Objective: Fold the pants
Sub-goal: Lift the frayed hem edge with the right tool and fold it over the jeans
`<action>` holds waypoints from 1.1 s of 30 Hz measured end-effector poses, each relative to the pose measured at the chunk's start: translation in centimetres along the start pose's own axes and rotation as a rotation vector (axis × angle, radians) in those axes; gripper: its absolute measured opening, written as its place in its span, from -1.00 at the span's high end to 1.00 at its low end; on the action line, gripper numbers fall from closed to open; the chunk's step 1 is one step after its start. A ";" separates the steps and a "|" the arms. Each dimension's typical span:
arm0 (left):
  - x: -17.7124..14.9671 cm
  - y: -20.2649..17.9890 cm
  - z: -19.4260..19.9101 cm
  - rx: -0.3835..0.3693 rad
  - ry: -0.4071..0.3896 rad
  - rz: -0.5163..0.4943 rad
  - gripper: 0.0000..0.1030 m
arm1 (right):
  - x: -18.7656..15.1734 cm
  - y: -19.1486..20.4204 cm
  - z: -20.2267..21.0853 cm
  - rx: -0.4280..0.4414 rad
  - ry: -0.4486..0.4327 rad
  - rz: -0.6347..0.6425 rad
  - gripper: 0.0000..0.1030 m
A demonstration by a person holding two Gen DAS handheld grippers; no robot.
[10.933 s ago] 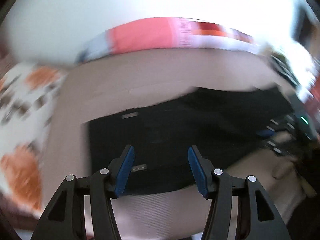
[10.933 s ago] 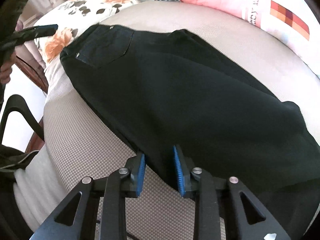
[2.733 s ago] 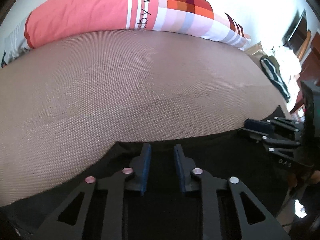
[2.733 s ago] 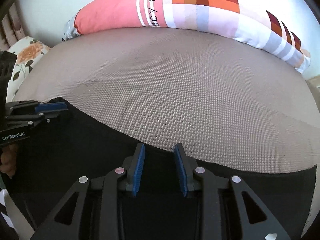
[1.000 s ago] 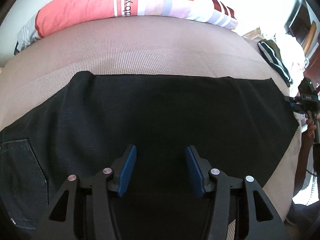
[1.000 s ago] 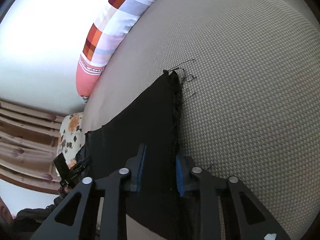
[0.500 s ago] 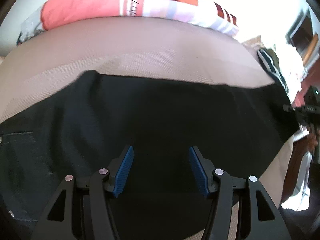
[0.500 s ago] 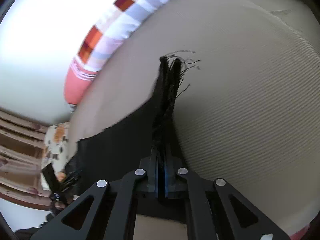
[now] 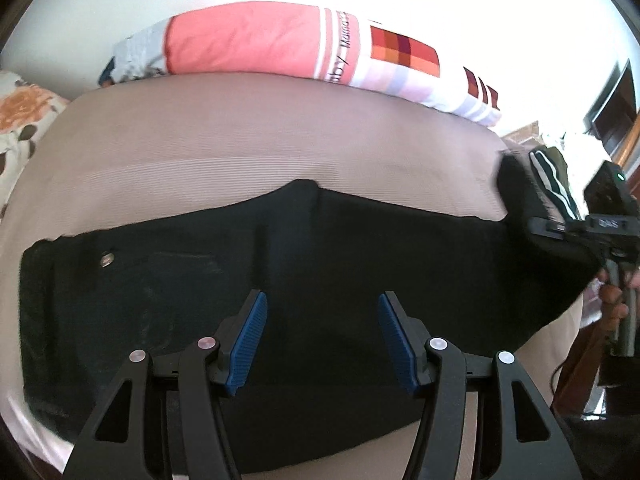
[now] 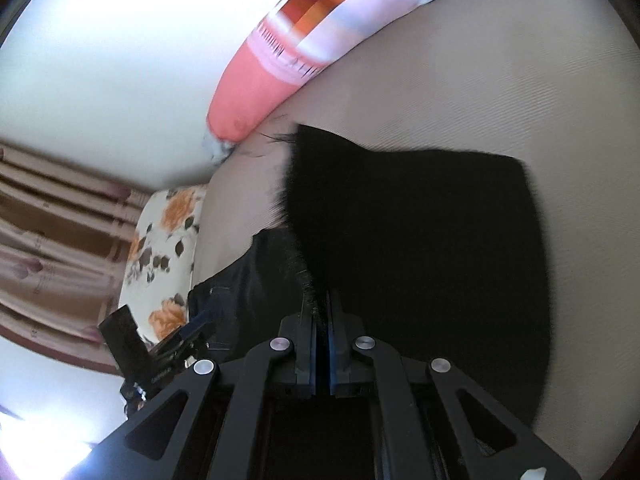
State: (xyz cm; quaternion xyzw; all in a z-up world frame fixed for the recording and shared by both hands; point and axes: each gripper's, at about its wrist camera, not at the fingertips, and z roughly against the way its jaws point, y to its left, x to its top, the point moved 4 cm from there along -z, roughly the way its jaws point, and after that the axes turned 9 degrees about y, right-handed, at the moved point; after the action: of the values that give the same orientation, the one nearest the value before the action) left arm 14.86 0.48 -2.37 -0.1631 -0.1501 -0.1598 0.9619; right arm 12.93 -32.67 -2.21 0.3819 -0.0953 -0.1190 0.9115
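The black pants [image 9: 320, 264] lie lengthwise across the beige bed [image 9: 240, 140], waistband with a metal button at the left. My left gripper [image 9: 320, 340] is open and empty, hovering over the middle of the pants. My right gripper [image 10: 320, 312] is shut on the frayed hem of the pants [image 10: 420, 240] and holds that end lifted and doubled over. It also shows in the left wrist view [image 9: 568, 232] at the right, holding the leg end raised. The left gripper shows in the right wrist view [image 10: 176, 344] at the lower left.
A long pink and checked bolster pillow [image 9: 288, 52] lies along the far side of the bed. A floral pillow [image 10: 164, 248] sits at the waistband end. Striped clothing [image 9: 552, 176] and dark furniture stand beyond the right bed edge.
My right gripper has closed on the frayed hem and lifted it, carrying the leg end over toward the waistband. My left gripper has opened wider and drawn back a little.
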 end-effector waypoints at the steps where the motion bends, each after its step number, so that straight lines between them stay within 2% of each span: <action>1: -0.3 0.4 0.1 -0.003 -0.001 0.000 -0.14 | 0.3 0.7 -1.5 -0.004 0.023 0.012 0.90; 5: -1.0 2.2 -0.2 -0.028 -0.019 0.044 -0.14 | 0.8 2.8 -7.4 -0.012 0.094 0.028 0.90; 8: -1.0 3.1 -0.3 -0.056 -0.007 0.074 -0.14 | 0.7 4.2 -10.8 -0.030 0.139 0.054 0.90; 13: -0.4 3.9 0.6 -0.112 -0.033 0.103 -0.14 | 0.4 6.7 -15.2 -0.077 0.201 0.125 0.89; 16: -0.5 3.9 0.5 -0.155 -0.015 0.110 -0.14 | 0.0 7.3 -17.4 -0.149 0.225 0.172 0.72; 17: -0.5 3.7 0.3 -0.168 -0.004 0.106 -0.14 | -0.3 7.5 -17.8 -0.146 0.238 0.188 0.56; 18: -0.6 3.5 0.2 -0.179 0.004 0.101 -0.14 | -0.5 7.9 -17.8 -0.122 0.241 0.194 0.39; 19: -0.6 3.4 0.1 -0.198 0.013 0.100 -0.14 | -0.8 8.3 -17.6 -0.095 0.248 0.192 0.35; 23: -1.0 2.7 -0.6 -0.260 0.060 0.091 -0.14 | -1.8 9.2 -14.4 -0.132 0.184 0.235 0.34; 27: -1.5 1.5 -1.6 -0.377 0.124 0.097 -0.14 | -3.2 8.4 -10.0 -0.156 0.106 0.219 0.11; 28: -1.7 1.2 -2.0 -0.396 0.143 0.108 -0.14 | -3.7 7.8 -8.6 -0.159 0.081 0.201 0.11; 30: -1.8 0.9 -3.2 -0.398 0.200 0.124 -0.13 | -4.2 7.0 -6.8 -0.156 0.050 0.178 0.10; 33: -1.9 0.4 -4.8 -0.440 0.270 0.172 -0.09 | -5.1 5.7 -4.4 -0.170 -0.009 0.146 0.06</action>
State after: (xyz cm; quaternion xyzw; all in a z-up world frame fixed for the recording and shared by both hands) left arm 14.46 -0.37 -7.42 -0.3578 0.0320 -0.1267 0.9246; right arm 10.01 -24.35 -1.57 0.2949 -0.1164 -0.0615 0.9464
